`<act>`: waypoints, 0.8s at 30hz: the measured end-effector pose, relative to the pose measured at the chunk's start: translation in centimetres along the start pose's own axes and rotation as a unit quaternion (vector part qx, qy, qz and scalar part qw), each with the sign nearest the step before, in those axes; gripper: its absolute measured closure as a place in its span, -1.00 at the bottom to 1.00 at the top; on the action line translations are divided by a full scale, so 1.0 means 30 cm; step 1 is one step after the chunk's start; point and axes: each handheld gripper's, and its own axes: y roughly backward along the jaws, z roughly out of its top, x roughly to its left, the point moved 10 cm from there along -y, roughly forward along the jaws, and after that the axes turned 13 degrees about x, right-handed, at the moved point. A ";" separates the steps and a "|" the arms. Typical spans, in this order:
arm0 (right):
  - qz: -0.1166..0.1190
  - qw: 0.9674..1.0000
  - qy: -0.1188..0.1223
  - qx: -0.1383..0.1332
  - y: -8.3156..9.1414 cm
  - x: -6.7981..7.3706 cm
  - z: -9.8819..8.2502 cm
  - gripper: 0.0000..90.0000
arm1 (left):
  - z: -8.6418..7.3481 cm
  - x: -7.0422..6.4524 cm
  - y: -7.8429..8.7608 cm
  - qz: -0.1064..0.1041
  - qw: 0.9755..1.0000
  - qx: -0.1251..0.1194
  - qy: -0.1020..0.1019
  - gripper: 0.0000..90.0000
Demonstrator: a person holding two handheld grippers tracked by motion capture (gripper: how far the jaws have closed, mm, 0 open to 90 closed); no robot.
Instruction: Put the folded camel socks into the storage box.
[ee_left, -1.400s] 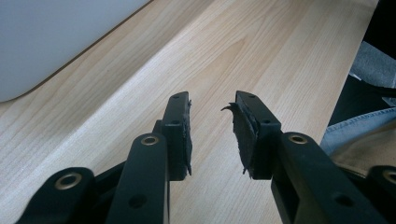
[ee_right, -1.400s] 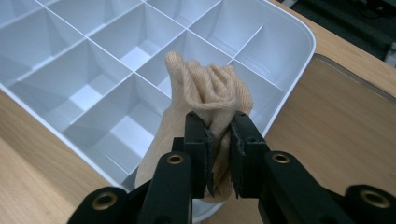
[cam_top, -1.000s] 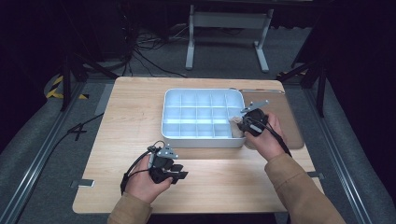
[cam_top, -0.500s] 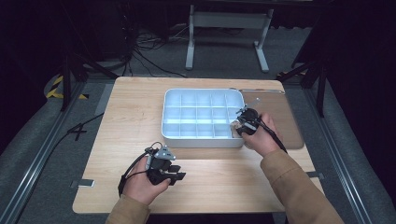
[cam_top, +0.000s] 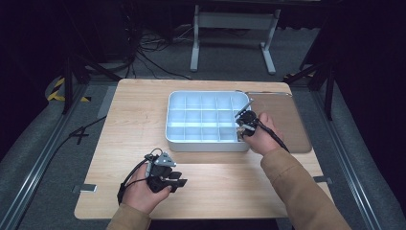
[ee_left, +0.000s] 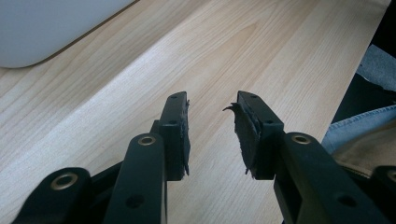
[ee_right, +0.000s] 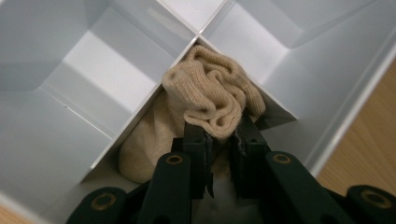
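The right gripper [ee_right: 223, 135] has its 2 fingers [ee_right: 196, 140] closed on a bunched fold of a cream knitted sock [ee_right: 210, 100]; the pads pinch the ribbed fabric from both sides with only the cloth between them. The sock sits in 1 compartment of the white divided tray [cam_top: 191, 139], pressed into the corner where 2 partition walls meet, with part of its body slumped lower along the wall on the left of the right gripper view. In the high view this is at the tray's right end, near its front edge, where the right gripper [cam_top: 243, 125] dips over the rim

The sock looks light, soft and limp: it will fold, sag and stretch rather than hold a shape, so a pinch on 1 fold may let the rest trail over a divider. It is not fragile and the knit gives good friction, so slipping seems unlikely. The best hold is probably on the thick gathered bundle near the cuff, as now, not on a single loose layer

The left gripper [ee_left: 212, 126] hovers over bare tabletop [cam_top: 215, 187], its fingers parted with nothing between them; 1 pad looks frayed at its tip

No brand, label or readable writing shows on the sock, tray or grippers
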 end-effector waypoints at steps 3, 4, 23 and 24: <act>0.009 1.000 -0.008 0.005 -0.017 0.002 0.003 0.74 | -0.002 0.002 0.002 0.000 1.000 0.001 -0.001 0.45; 0.009 1.000 -0.008 0.005 -0.016 0.002 0.003 0.74 | -0.003 0.006 0.003 0.002 1.000 -0.002 0.000 0.45; 0.038 0.995 -0.012 -0.092 0.132 0.005 -0.022 0.19 | 0.013 0.007 -0.005 -0.004 1.000 -0.003 -0.004 0.42; 0.038 0.994 -0.011 -0.100 0.142 0.003 -0.026 0.18 | 0.013 0.007 -0.004 -0.004 1.000 -0.002 -0.004 0.42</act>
